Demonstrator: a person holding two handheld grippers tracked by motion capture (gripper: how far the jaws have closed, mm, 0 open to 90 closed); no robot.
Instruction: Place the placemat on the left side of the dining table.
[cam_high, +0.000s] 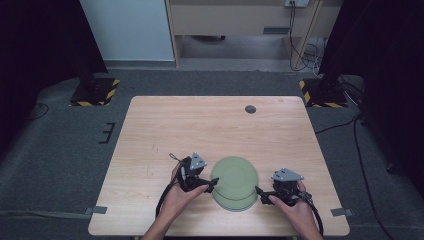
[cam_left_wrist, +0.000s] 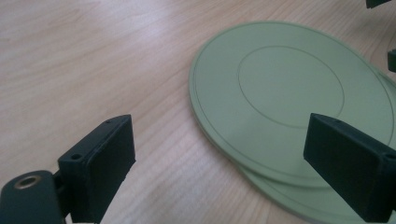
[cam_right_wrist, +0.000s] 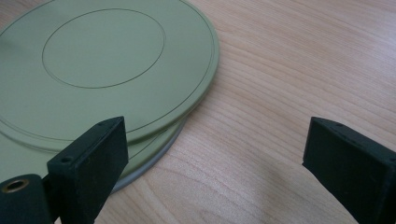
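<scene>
Pale green round plates (cam_high: 234, 181) lie stacked and slightly offset near the front middle of the wooden table (cam_high: 200, 130). The top plate (cam_left_wrist: 289, 93) has a ring groove and rests on a lower plate (cam_left_wrist: 299, 196) that peeks out beneath; the same stack (cam_right_wrist: 102, 65) shows in the right gripper view. My left gripper (cam_high: 212, 183) is open at the stack's left edge, nothing between its jaws. My right gripper (cam_high: 260, 192) is open at the stack's right edge, one jaw over the rim. Both sets of jaws stand wide apart.
A small dark round cap (cam_high: 250, 109) sits in the table top near the far edge. Grey carpet surrounds the table, with two stand bases marked in yellow and black (cam_high: 95, 90) (cam_high: 325, 92) and cables (cam_high: 360, 150) on the floor to the right.
</scene>
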